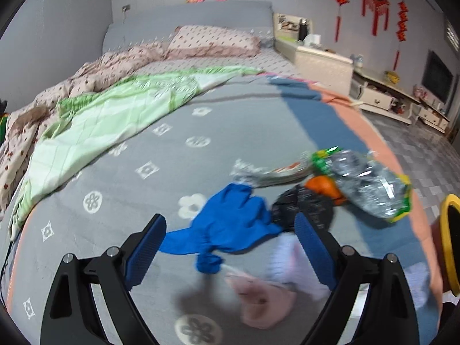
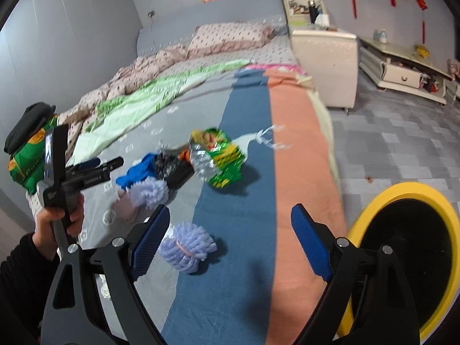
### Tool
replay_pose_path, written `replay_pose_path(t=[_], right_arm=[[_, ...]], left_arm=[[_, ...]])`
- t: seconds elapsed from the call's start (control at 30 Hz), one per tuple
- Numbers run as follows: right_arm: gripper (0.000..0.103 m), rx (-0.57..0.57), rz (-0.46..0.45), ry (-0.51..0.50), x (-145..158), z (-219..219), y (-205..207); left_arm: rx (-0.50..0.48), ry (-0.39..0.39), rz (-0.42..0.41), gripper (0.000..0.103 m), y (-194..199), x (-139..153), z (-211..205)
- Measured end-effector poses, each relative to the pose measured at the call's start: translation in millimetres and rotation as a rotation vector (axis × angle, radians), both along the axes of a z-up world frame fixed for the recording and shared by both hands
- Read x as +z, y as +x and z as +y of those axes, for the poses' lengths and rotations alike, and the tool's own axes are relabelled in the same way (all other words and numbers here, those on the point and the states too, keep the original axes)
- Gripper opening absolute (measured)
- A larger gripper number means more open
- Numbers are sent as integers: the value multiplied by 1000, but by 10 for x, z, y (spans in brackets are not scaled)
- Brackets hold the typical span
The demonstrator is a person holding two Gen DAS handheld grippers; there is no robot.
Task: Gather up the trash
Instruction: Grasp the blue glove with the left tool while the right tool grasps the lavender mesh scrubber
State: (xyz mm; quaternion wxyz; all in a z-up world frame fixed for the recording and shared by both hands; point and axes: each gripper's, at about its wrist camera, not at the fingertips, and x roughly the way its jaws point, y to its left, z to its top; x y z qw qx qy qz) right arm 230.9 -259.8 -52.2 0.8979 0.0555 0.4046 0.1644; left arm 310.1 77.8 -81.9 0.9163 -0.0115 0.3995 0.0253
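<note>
A pile of litter lies on the bed [image 1: 161, 172]: a silver and green snack bag [image 1: 371, 184], a black wrapper [image 1: 302, 207], an orange piece [image 1: 322, 187], a flat foil wrapper [image 1: 270, 172] and a blue glove [image 1: 233, 224]. My left gripper [image 1: 230, 247] hangs open just above the glove, touching nothing. The right wrist view shows the same snack bag [image 2: 218, 158], black wrapper [image 2: 172, 166] and glove [image 2: 138, 172]. My right gripper [image 2: 230, 243] is open over the blue and orange blanket stripes, nothing between its pads. A hand [image 2: 57, 221] holds the left gripper [image 2: 107, 162] at the left.
A yellow bin [image 2: 402, 247] with a black liner stands by the bed's edge on the right. A lavender fuzzy sock [image 2: 187, 247] lies near my right gripper's left finger; another lavender sock [image 1: 284, 261] and a pink sock [image 1: 264, 304] lie by the glove. Quilts cover the far bed.
</note>
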Motion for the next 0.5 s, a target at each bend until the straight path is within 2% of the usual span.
replay_pose_path(t=[0.23, 0.33, 0.5], right_arm=[[83, 46, 104, -3, -474, 261, 163], [83, 52, 135, 2, -604, 334, 223], [83, 72, 171, 5, -776, 441, 289]], left_arm=[[25, 6, 80, 87, 229, -338, 204], [24, -2, 107, 87, 295, -442, 232], [6, 29, 130, 87, 371, -560, 203]])
